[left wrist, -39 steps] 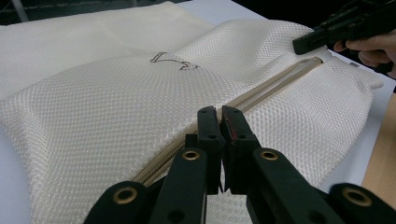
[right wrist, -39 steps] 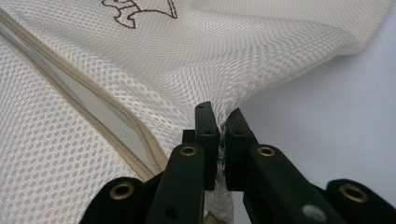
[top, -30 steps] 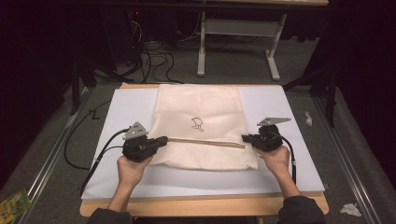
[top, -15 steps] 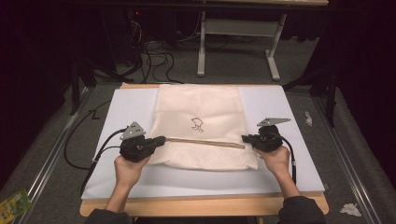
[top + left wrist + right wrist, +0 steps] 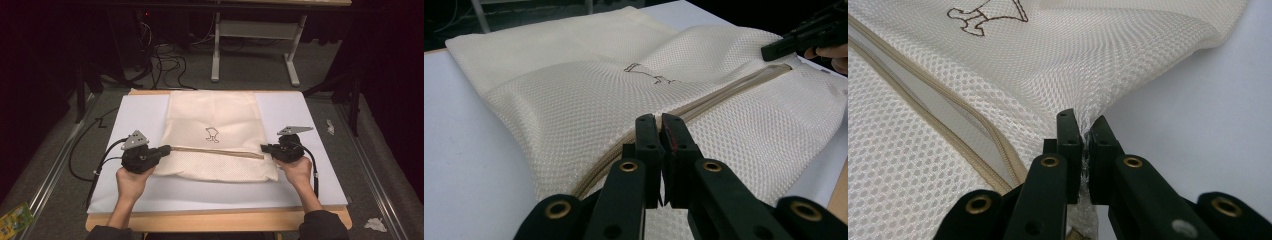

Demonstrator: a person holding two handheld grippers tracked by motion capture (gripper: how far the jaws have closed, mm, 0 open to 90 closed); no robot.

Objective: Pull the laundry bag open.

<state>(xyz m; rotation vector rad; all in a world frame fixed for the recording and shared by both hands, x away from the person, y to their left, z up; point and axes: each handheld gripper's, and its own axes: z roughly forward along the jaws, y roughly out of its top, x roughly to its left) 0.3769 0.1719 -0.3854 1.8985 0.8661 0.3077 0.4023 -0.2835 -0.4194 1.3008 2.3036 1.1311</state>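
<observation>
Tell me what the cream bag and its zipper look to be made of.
The bag looks like a matte synthetic mesh, likely polyester: a regular grid of tiny holes shows across its surface, and it puckers softly where the right hand-held gripper pinches it. The zipper seems to be beige woven tape with fine, probably plastic, teeth.

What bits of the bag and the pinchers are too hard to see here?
- Inside the mesh bag: all views, the cloth covers it.
- The little drawing: high view, too small to tell what it is.
- Zip puller: left gripper view, possibly behind the left gripper.
- Right gripper: the pinched mesh covers its tips.
</observation>
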